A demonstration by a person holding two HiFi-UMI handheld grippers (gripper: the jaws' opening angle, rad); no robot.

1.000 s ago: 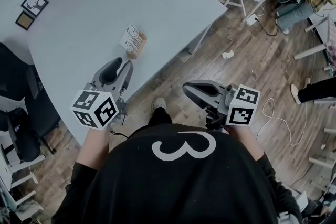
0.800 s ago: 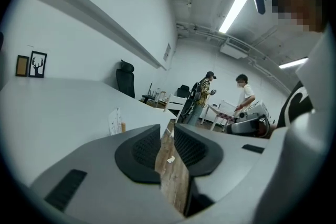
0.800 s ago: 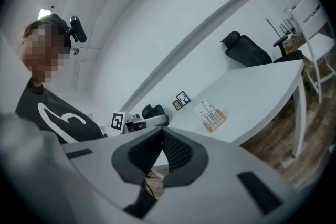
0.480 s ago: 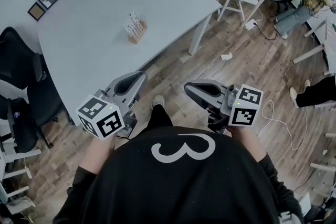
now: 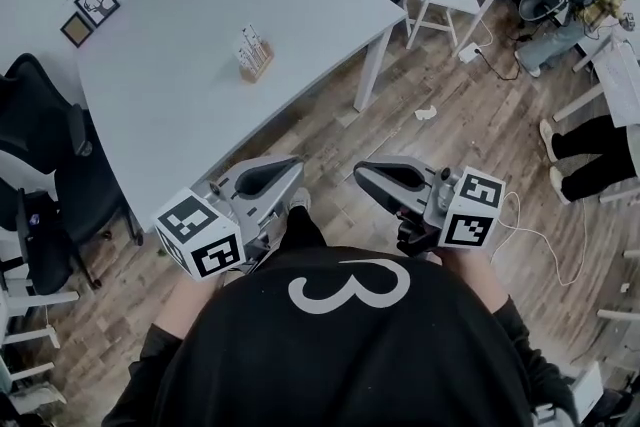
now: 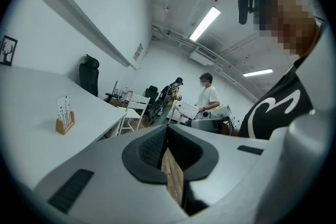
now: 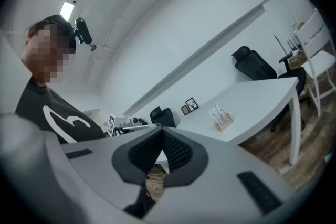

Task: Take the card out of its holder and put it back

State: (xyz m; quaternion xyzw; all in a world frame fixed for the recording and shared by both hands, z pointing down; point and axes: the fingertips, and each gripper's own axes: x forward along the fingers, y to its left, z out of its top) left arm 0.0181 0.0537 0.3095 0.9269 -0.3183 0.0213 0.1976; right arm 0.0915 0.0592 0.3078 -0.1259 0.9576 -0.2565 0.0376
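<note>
Left gripper (image 5: 288, 167) and right gripper (image 5: 366, 173) were held near the person's body (image 5: 350, 355), jaws pressed together on nothing, presumably before any approach; the card (image 5: 250, 42) was seen upright in its holder (image 5: 257, 68) on the table (image 5: 170, 115) at 11 o'clock.

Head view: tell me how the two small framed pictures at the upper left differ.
The white framed picture is larger and shows a dark antlered figure; the brown framed picture is smaller and plain. Both are square, dark-framed and sit side by side.
</note>
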